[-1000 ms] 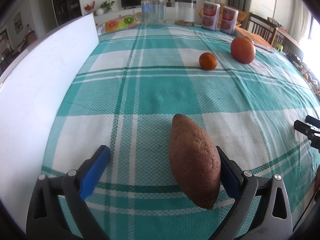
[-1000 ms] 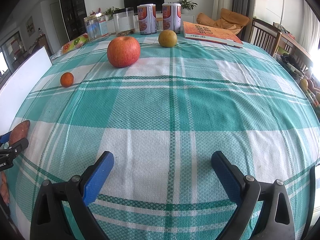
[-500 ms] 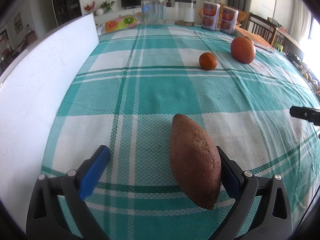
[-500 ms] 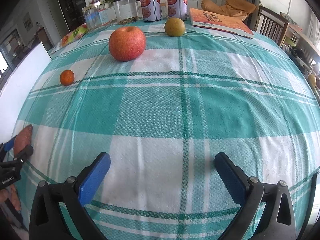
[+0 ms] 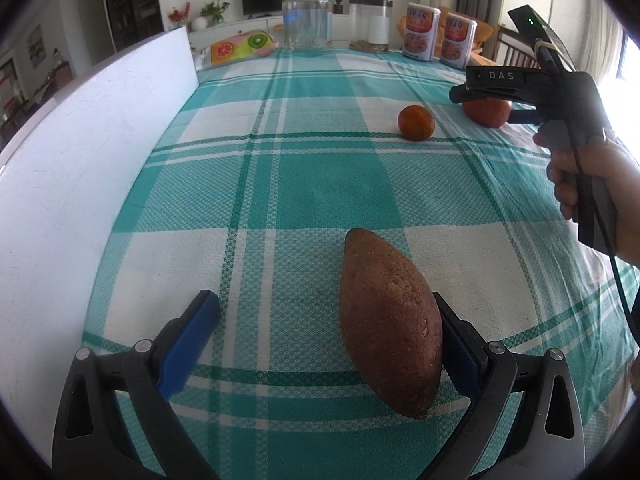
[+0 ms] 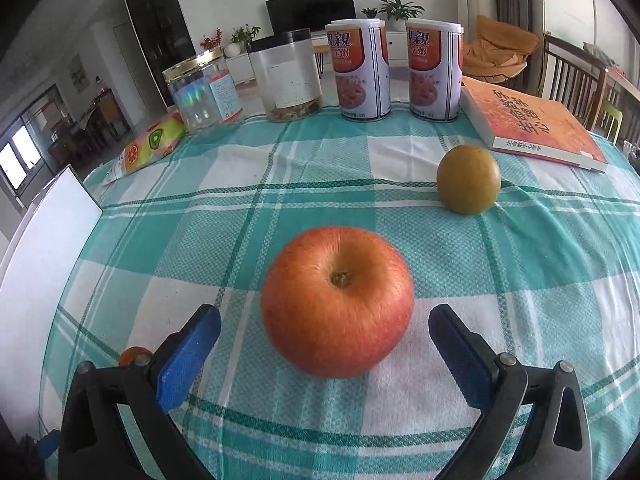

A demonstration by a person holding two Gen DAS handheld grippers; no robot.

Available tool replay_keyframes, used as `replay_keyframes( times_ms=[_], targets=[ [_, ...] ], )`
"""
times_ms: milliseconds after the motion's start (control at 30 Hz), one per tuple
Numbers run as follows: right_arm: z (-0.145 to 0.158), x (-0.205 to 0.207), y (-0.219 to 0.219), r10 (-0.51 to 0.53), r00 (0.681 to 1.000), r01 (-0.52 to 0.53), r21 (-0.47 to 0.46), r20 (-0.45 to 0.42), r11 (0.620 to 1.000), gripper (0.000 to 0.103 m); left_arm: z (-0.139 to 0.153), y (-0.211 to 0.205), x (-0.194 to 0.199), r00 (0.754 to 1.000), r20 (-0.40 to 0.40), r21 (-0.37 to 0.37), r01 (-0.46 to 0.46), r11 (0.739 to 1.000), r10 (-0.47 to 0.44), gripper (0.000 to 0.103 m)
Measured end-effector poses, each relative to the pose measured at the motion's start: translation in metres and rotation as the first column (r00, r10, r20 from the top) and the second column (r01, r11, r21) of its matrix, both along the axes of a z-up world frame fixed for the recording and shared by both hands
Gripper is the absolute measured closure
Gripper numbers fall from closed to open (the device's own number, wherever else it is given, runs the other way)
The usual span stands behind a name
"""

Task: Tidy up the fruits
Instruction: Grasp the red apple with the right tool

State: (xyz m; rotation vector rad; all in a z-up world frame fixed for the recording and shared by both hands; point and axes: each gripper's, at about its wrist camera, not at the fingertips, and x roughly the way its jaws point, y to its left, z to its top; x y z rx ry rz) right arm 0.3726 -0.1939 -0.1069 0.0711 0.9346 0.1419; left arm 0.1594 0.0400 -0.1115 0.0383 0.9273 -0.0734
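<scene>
Four pieces of produce are lying on the desk (image 6: 520, 264): one sweet potato (image 5: 390, 332), one apple (image 6: 338, 300), one tangerine (image 5: 416, 122) and one pear (image 6: 468, 179), which only the right view is showing, along with one book (image 6: 532, 120) at the far right corner. Two tins (image 6: 362, 68) and two jars (image 6: 204, 88) are lining the far edge.

The left tool (image 5: 324, 344) is standing spread, its right pad touching the sweet potato near the front edge. The right tool (image 6: 324, 350) is standing spread around the apple, not touching it. A checked teal cloth is covering the desk in a living room.
</scene>
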Motion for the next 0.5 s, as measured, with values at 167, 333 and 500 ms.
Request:
replay_keyframes(
  times_ms=[167,333,500],
  targets=[
    [-0.005,0.004,0.005,-0.003,1.0,0.003,-0.038,0.004,0.999,0.011,0.0,0.0,0.0,1.0,0.0,0.0,0.0,1.0,0.0,0.002],
    [-0.002,0.002,-0.006,-0.011,1.0,0.011,-0.032,0.026,0.999,0.035,0.0,0.0,0.001,1.0,0.0,0.0,0.0,1.0,0.0,0.001],
    [0.001,-0.021,-0.02,0.001,0.999,-0.002,0.028,0.035,1.0,0.035,0.0,0.0,0.001,1.0,0.0,0.0,0.0,1.0,0.0,0.002]
  ],
)
